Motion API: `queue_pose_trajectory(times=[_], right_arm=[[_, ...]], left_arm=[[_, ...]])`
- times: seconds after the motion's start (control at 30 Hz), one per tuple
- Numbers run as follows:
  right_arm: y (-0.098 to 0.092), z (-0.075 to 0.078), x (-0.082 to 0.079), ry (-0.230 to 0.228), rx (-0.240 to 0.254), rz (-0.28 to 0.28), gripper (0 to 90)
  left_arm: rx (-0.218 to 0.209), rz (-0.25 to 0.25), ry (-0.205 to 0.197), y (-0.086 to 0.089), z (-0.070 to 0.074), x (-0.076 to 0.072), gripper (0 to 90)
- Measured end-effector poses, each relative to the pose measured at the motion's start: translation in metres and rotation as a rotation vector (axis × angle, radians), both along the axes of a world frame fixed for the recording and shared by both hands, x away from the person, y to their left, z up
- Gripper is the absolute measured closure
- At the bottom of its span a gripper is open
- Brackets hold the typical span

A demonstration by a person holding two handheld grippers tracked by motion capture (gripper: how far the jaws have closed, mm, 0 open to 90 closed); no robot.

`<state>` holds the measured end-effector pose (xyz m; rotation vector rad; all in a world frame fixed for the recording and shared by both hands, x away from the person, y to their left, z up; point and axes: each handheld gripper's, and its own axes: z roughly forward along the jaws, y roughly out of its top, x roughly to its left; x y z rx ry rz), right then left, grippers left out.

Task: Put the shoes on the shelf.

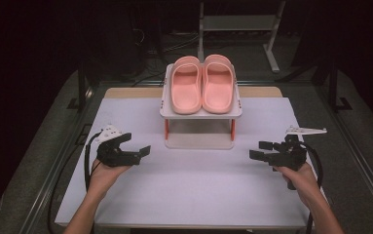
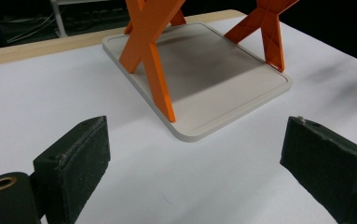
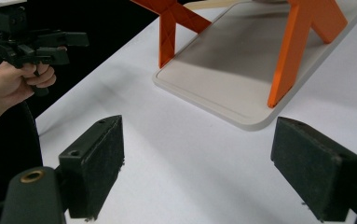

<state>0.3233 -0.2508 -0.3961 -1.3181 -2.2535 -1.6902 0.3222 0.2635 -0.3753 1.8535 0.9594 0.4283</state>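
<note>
Item: pair of pink moulded foam slippers [image 1: 203, 84], upper centre, on white two-tier orange-legged rack [image 1: 200, 113]. Left gripper [image 1: 136, 149], right gripper [image 1: 260, 150]: jaws spread, empty. Risk: a one-sided grab likely tips the rack.

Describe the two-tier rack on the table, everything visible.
The rack is a small two-tier stand: a pale grey rounded-corner top shelf and a matching base tray with a shallow raised rim, joined by orange X-shaped legs. It looks like matte plastic. It stands upright at the table's far middle on the white surface. A pair of pink slippers lies side by side on the top shelf; the base tray is bare. Nothing else touches it.
</note>
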Motion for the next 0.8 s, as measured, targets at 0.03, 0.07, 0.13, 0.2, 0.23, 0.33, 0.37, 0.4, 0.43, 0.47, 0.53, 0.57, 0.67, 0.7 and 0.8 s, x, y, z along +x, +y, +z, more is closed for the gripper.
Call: queue_pose_trajectory(times=[0.03,0.07,0.13,0.2,0.23,0.33,0.37,0.4,0.43,0.47,0.53,0.57,0.67,0.7,0.8], right_arm=[[0.000,-0.001,-0.001,-0.001,-0.002,0.001,16.5],[-0.001,-0.001,-0.002,0.001,0.000,-0.003,16.5],[-0.002,-0.002,-0.004,0.001,0.001,-0.005,16.5],[-0.003,-0.004,-0.006,0.000,0.002,-0.008,16.5],[-0.003,-0.005,-0.007,0.002,0.003,-0.009,16.5],[-0.005,-0.008,-0.010,0.004,0.000,-0.010,16.5],[-0.005,-0.009,-0.012,0.006,0.003,-0.013,16.5],[-0.005,-0.011,-0.013,0.008,0.000,-0.010,16.5],[-0.006,-0.012,-0.014,0.010,-0.001,-0.013,16.5],[-0.006,-0.013,-0.015,0.008,-0.001,-0.013,16.5],[-0.007,-0.016,-0.017,0.016,-0.008,-0.012,16.5],[-0.007,-0.017,-0.018,0.017,-0.008,-0.016,16.6],[-0.009,-0.020,-0.020,0.019,-0.011,-0.018,16.5],[-0.010,-0.021,-0.021,0.021,-0.012,-0.018,16.5],[-0.012,-0.023,-0.023,0.030,-0.016,-0.020,16.5]], left_arm=[[0.000,0.000,0.000,0.000,0.000,-0.001,7.4],[0.001,-0.003,-0.002,0.000,-0.001,-0.002,7.4],[0.008,-0.007,-0.002,0.001,-0.001,-0.003,7.4],[0.006,-0.005,-0.001,0.001,-0.003,-0.005,7.4],[0.004,-0.004,-0.002,0.001,-0.003,-0.006,7.4],[0.004,-0.003,0.003,0.003,-0.006,-0.008,7.4],[0.006,-0.003,0.005,0.003,-0.007,-0.009,7.4],[0.002,-0.002,0.005,0.004,-0.008,-0.010,7.4],[0.004,-0.001,0.005,0.005,-0.008,-0.011,7.4],[0.003,0.000,0.006,0.005,-0.009,-0.011,7.4],[0.005,0.002,0.007,0.006,-0.011,-0.013,7.4],[0.003,0.005,0.009,0.007,-0.012,-0.013,7.4],[0.009,0.006,0.012,0.008,-0.014,-0.015,7.5],[0.007,0.008,0.013,0.008,-0.015,-0.016,7.5],[0.009,0.008,0.014,0.010,-0.017,-0.017,7.4]])
